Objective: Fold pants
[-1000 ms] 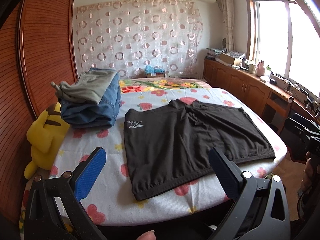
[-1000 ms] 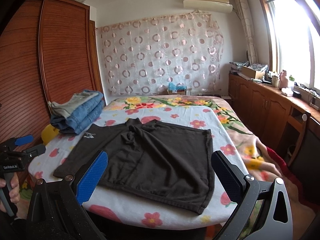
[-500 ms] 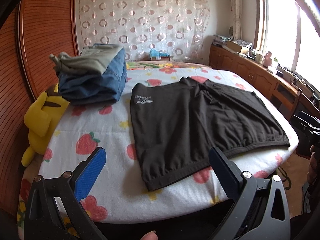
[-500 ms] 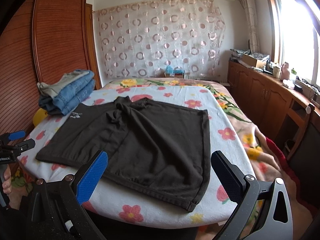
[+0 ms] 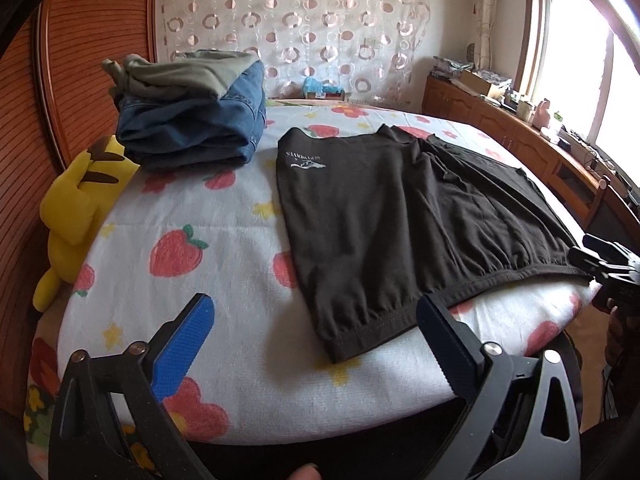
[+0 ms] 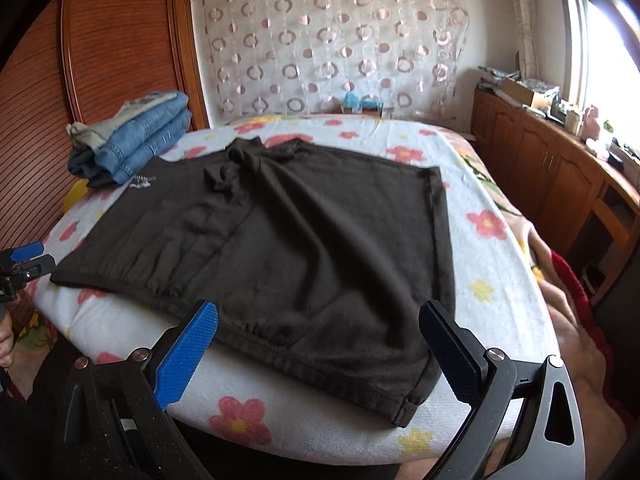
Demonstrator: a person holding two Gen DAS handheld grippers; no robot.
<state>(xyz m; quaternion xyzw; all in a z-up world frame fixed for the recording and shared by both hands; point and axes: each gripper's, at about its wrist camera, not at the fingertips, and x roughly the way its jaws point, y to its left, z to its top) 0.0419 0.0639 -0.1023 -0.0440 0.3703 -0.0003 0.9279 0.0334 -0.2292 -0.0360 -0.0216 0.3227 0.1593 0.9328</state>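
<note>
Black pants [image 5: 400,216] lie flat on the flowered bed [image 5: 192,240], waistband at the near edge. Both the left gripper [image 5: 316,332] and right gripper [image 6: 320,332] hover wide open, empty. Soft, light, floppy knit — best pinched at the waistband corners.

Both wrist views near bed [image 5: 248,240] foot, facing headward — sharing pants [image 5: 400,220]
</note>
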